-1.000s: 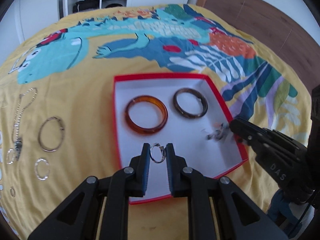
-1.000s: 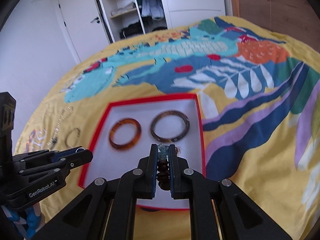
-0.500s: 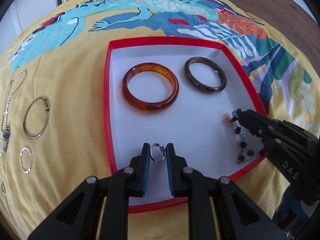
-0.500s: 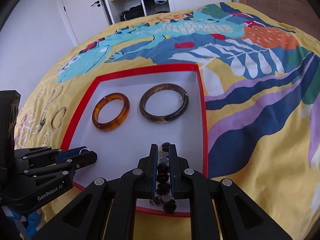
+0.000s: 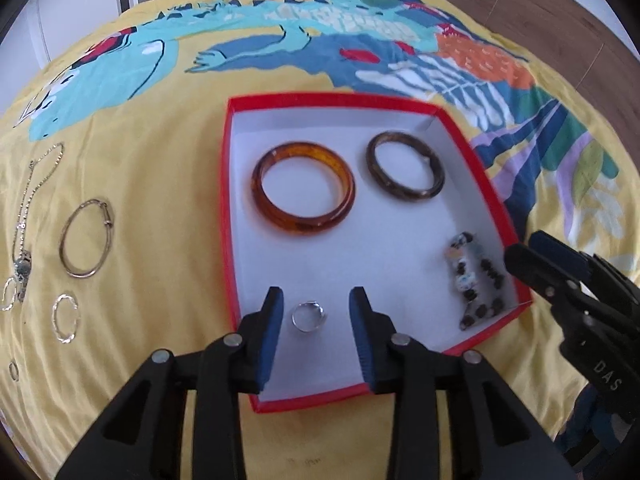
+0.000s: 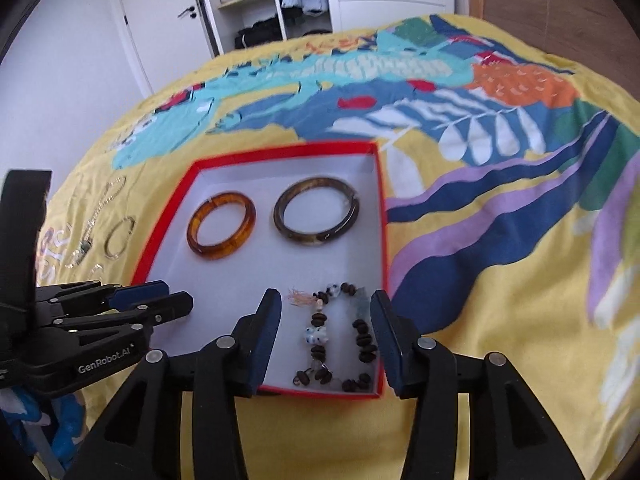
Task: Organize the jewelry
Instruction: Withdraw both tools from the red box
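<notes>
Progress looks about halfway: the left gripper and right gripper, jaws just opened and spread, have left a ring and beaded bracelet in the red box beside two bangles, while chains and hoops wait at mid-left.

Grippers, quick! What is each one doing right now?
Left gripper: open, jaws just opened, silver ring lies loose between them.
Right gripper: open, jaws just opened, beaded bracelet lies loose between them.

"GenRobot.AI" is showing in white on the black left tongs. "DAS" is reading on the black right tongs.
</notes>
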Available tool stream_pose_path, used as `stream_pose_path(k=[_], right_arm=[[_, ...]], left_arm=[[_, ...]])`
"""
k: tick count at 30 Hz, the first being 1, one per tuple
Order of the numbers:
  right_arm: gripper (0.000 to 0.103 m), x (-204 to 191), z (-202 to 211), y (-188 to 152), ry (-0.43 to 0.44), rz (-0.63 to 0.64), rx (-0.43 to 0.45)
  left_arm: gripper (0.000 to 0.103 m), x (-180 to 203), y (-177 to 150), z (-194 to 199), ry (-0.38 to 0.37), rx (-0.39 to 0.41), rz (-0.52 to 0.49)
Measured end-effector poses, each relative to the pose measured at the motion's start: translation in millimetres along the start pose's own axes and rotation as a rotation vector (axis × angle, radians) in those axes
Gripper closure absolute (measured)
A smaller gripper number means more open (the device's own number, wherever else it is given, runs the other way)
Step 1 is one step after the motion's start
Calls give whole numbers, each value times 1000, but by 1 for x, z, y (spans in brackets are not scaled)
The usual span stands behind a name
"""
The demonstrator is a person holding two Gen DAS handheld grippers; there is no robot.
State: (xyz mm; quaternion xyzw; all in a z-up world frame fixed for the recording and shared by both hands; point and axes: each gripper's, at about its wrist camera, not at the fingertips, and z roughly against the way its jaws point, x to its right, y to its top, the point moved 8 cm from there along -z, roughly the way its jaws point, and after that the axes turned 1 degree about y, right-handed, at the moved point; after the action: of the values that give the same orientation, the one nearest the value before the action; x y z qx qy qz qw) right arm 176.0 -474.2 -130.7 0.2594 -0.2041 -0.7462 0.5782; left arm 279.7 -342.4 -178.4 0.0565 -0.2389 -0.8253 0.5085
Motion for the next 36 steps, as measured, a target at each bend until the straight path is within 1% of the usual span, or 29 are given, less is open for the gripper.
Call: stream_pose_path(k=[2,8,12,13,18,20,23,30,35,36], right_arm=[[57,3,15,3,-12,-10,18],[56,4,64,11,-22,-45,74],[49,-4,109,17,-15,-67,136],[49,-6,118,19,-13,-70,149],[49,-23,168,25,19,-99,223],[49,-35,186,25,32,-91,249],[48,-53,213,24,53,-74,286],[47,-86,262,16,93,-42,349],[46,-106,294,8,109,-11,384],[46,-109,298,7,111,-6,390]], left_arm=[[70,2,3,10,-3,14,-2],[70,4,6,64,-4,82,3],[70,-8,-1,110,31,141,14],[70,-11,-2,118,38,147,18],[70,-39,-22,176,97,194,52],[65,-53,-35,202,127,222,70],[64,-73,-51,233,166,259,100],[64,-132,-99,300,261,319,183],[64,-166,-131,339,308,360,233],[64,-174,-139,346,329,363,243]])
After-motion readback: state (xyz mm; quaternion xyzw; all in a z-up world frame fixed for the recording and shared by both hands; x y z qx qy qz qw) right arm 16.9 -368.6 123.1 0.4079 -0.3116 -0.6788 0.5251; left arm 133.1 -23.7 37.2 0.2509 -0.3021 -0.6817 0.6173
